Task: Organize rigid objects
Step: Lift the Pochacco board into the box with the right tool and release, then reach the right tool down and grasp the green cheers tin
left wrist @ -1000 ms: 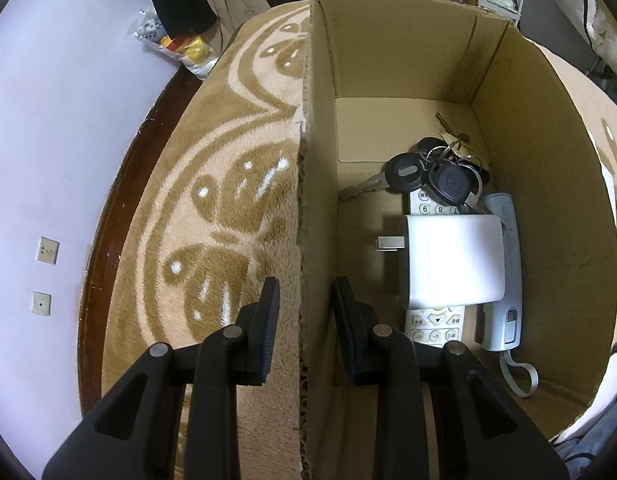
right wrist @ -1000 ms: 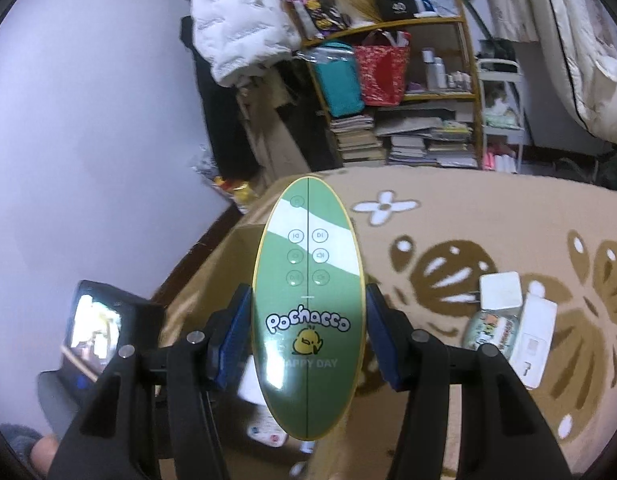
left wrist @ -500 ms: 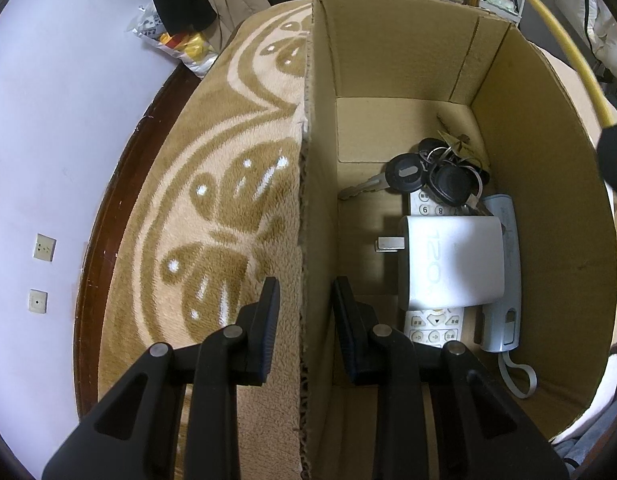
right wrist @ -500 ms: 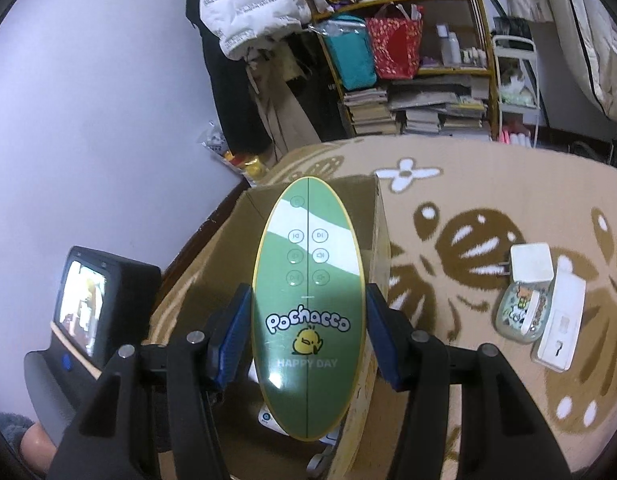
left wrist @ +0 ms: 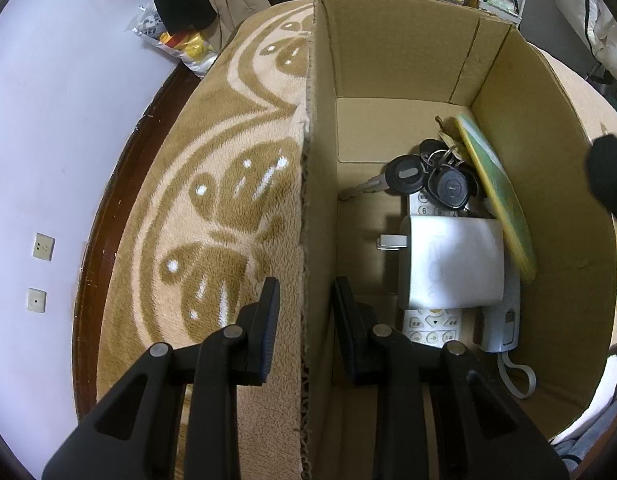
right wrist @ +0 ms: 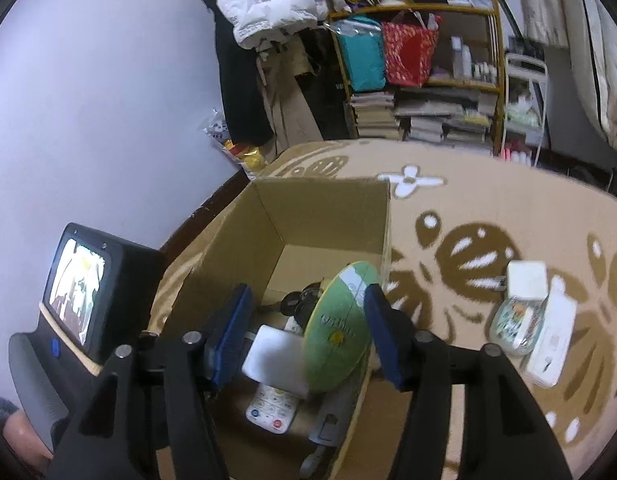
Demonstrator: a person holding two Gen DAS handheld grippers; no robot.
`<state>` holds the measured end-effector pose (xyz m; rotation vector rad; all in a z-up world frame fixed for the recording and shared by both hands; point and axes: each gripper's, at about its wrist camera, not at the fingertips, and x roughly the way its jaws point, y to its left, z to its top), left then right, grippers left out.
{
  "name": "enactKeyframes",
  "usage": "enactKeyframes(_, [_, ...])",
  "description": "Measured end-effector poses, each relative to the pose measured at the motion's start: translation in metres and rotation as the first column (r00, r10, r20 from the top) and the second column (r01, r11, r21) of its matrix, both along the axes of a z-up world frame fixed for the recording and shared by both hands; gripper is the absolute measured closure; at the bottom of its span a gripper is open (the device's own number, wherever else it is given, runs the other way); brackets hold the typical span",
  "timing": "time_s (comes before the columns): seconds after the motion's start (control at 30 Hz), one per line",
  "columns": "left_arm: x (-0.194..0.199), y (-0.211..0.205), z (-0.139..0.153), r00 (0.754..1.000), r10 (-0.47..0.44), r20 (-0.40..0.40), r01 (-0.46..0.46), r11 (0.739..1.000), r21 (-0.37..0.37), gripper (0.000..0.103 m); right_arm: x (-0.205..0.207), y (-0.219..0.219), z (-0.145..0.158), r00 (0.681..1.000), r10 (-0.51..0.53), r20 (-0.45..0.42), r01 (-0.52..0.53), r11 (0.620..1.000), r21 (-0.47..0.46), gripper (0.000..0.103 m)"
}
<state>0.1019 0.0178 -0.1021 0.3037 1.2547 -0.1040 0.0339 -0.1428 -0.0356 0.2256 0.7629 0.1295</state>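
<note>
A cardboard box (left wrist: pixel 404 48) stands on the patterned rug and also shows in the right wrist view (right wrist: pixel 320 212). Inside lie black keys (left wrist: pixel 428 178), a white charger block (left wrist: pixel 452 264), a white remote (left wrist: pixel 430 326) and a grey device (left wrist: pixel 502 328). The green oval Pochacco remote (right wrist: pixel 340 326) is loose and blurred inside the box, tilted against the right wall (left wrist: pixel 496 192). My right gripper (right wrist: pixel 308 336) is open above the box. My left gripper (left wrist: pixel 304 304) straddles the box's left wall, its jaws slightly apart from the cardboard.
On the rug right of the box lie a white adapter (right wrist: pixel 526 280), a clear decorated case (right wrist: pixel 514 326) and a white flat device (right wrist: pixel 550 340). A shelf with books and bags (right wrist: pixel 420 80) stands at the back. The left gripper's screen (right wrist: pixel 76 292) shows at left.
My right gripper has opened and let go of the green remote, which has dropped into the box against its right wall. The left gripper has not moved.
</note>
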Motion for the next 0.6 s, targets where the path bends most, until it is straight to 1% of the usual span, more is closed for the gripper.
enactKeyframes(0.03, [0.0, 0.001, 0.0, 1.0, 0.003, -0.002, -0.003, 1.0, -0.004, 0.077, -0.002, -0.001, 0.004, 1.0, -0.005, 0.017, 0.005, 1.0, -0.015, 0.026])
enactKeyframes(0.07, [0.001, 0.001, 0.0, 1.0, 0.004, -0.003, -0.004, 1.0, -0.006, 0.077, -0.003, -0.003, 0.007, 0.999, -0.014, 0.032, 0.015, 1.0, -0.026, 0.018])
enactKeyframes(0.1, [0.001, 0.001, 0.001, 1.0, 0.003, -0.003, -0.003, 1.0, -0.007, 0.076, -0.005, -0.006, 0.01, 0.998, -0.028, 0.048, 0.03, 0.999, -0.036, 0.013])
enactKeyframes(0.17, [0.0, 0.001, 0.001, 1.0, 0.001, -0.002, -0.001, 1.0, -0.005, 0.076, -0.006, -0.013, 0.014, 0.996, -0.057, 0.067, 0.061, 0.997, -0.052, 0.01])
enactKeyframes(0.27, [0.0, 0.001, 0.0, 1.0, -0.001, -0.001, 0.001, 1.0, -0.004, 0.076, -0.003, -0.029, 0.013, 0.993, -0.106, 0.056, 0.11, 0.992, -0.067, 0.001])
enactKeyframes(0.4, [0.001, 0.003, -0.001, 1.0, 0.007, -0.007, -0.007, 1.0, -0.012, 0.076, 0.001, -0.052, 0.014, 0.982, -0.173, 0.068, 0.179, 0.981, -0.078, 0.001])
enactKeyframes(0.53, [0.002, 0.002, -0.002, 1.0, 0.001, -0.008, -0.001, 1.0, -0.009, 0.076, 0.007, -0.074, 0.022, 0.97, -0.222, 0.102, 0.233, 0.965, -0.121, 0.001])
enactKeyframes(0.6, [0.001, 0.002, -0.002, 1.0, -0.001, -0.008, 0.001, 1.0, -0.009, 0.076, 0.012, -0.085, 0.019, 0.965, -0.246, 0.097, 0.257, 0.957, -0.136, 0.001])
